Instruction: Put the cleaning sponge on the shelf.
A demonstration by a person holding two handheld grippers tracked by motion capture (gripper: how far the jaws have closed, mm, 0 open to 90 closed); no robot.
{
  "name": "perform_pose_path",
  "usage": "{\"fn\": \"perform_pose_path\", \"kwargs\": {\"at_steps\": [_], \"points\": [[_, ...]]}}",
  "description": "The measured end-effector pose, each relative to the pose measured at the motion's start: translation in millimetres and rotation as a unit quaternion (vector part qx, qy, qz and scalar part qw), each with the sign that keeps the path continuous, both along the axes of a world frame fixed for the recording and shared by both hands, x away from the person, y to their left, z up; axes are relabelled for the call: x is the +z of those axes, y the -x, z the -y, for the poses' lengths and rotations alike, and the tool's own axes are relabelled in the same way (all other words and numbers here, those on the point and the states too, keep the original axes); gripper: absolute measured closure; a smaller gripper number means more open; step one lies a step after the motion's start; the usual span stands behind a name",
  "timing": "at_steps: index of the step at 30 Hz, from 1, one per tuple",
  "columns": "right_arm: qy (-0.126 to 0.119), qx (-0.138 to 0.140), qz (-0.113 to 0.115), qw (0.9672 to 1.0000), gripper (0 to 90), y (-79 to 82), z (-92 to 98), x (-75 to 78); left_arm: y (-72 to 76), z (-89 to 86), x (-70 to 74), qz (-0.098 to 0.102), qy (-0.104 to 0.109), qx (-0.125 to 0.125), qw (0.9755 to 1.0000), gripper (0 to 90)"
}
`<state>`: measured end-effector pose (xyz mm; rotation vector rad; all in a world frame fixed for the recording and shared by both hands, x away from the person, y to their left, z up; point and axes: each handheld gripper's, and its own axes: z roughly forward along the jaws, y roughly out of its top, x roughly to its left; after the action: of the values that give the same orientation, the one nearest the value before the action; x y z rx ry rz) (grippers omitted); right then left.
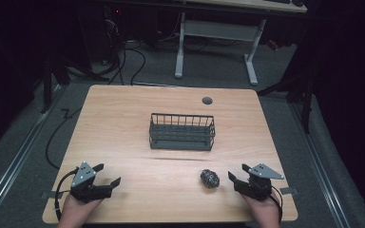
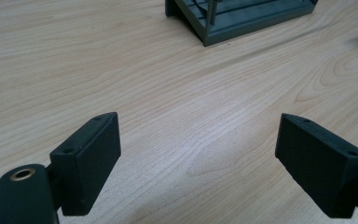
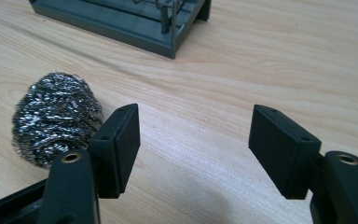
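Observation:
A dark wire basket (image 1: 182, 131) stands near the middle of the wooden table (image 1: 123, 118); its corner shows in the left gripper view (image 2: 233, 18) and in the right gripper view (image 3: 135, 23). A steel wool scrubber (image 1: 209, 178) lies in front of the basket, toward the right. My right gripper (image 1: 237, 174) is open just right of the scrubber; in its own view the scrubber (image 3: 53, 116) sits outside the left jaw, and bare wood lies between the jaws of my right gripper (image 3: 193, 149). My left gripper (image 1: 107, 175) is open at the front left, over bare wood (image 2: 198, 163).
A round grommet hole (image 1: 207, 100) sits near the table's far edge. Beyond the table stand a white desk frame (image 1: 216, 42) and cables on the grey floor (image 1: 133, 57). A person's hands hold both grippers at the table's front edge.

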<state>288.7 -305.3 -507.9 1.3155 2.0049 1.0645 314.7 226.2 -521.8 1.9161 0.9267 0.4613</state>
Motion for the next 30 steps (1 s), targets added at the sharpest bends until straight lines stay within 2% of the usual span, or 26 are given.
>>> {"fn": "perform_pose_path", "kwargs": {"at_steps": [3,8,20,30], "points": [[0.009,-0.009,0.010,0.9999,33.1,2.0,0.1,-1.6,-1.9,0.4,1.2,0.003,0.002,0.000,1.0000,14.6],[0.007,-0.029,0.014,0.9995,32.3,5.6,1.8,-1.7,-3.2,1.3,2.0,0.004,0.001,-0.004,1.0000,14.7],[0.004,-0.033,0.018,0.9993,31.8,4.1,1.6,-1.6,-3.4,1.8,1.5,-0.003,0.000,-0.004,1.0000,14.8],[-0.002,-0.031,0.013,0.9994,31.8,4.5,1.1,-2.3,-3.7,3.7,1.9,-0.003,-0.003,-0.008,1.0000,14.8]]}}
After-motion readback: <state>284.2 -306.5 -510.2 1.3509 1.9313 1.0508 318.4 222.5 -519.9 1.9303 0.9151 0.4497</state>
